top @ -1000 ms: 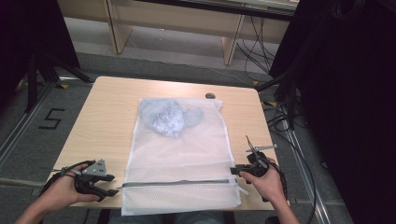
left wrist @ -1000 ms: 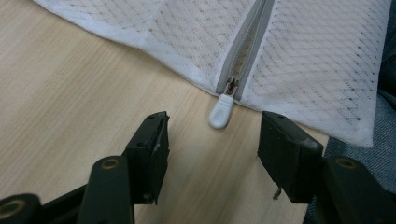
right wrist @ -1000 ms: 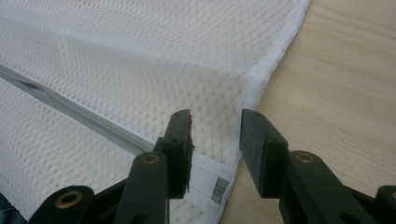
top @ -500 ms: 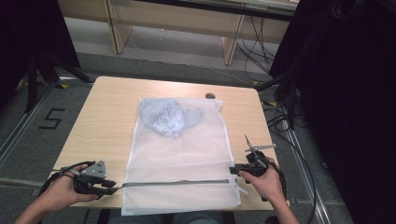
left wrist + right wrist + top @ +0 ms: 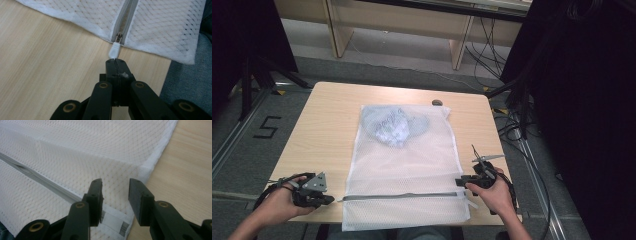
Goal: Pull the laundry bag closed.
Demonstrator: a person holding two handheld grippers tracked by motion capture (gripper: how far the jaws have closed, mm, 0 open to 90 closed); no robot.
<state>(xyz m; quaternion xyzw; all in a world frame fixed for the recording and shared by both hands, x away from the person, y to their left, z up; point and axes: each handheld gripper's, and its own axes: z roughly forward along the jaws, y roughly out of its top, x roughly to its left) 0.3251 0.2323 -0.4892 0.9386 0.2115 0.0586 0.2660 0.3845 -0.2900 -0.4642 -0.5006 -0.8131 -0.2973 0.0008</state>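
Closing over the last moment, the left claw (image 5: 115, 60) now has its jaws pressed together on the white pull tab (image 5: 114, 50) of the zipper (image 5: 402, 196), whereas in the earlier high view pictures the jaws stood wide beside it. With the tab pinched, the slider (image 5: 118, 38) can probably be drawn along the grey zipper track — the step in hand is judged to be working the zip of the mesh laundry bag (image 5: 407, 165).

In the left gripper view the tab sits at the centre of the frame, just above the jaw tips, with the slider touching its upper end at the bag's edge. In the high view the bag lies flat in the middle of the desk (image 5: 332, 120), a bluish garment (image 5: 394, 127) bundled inside near its upper end, and the zipper runs across the lower part of the frame.

The right claw (image 5: 115, 192) is narrowly parted at the lower right of the high view, over the bag's corner — whether mesh is pinched cannot be told.
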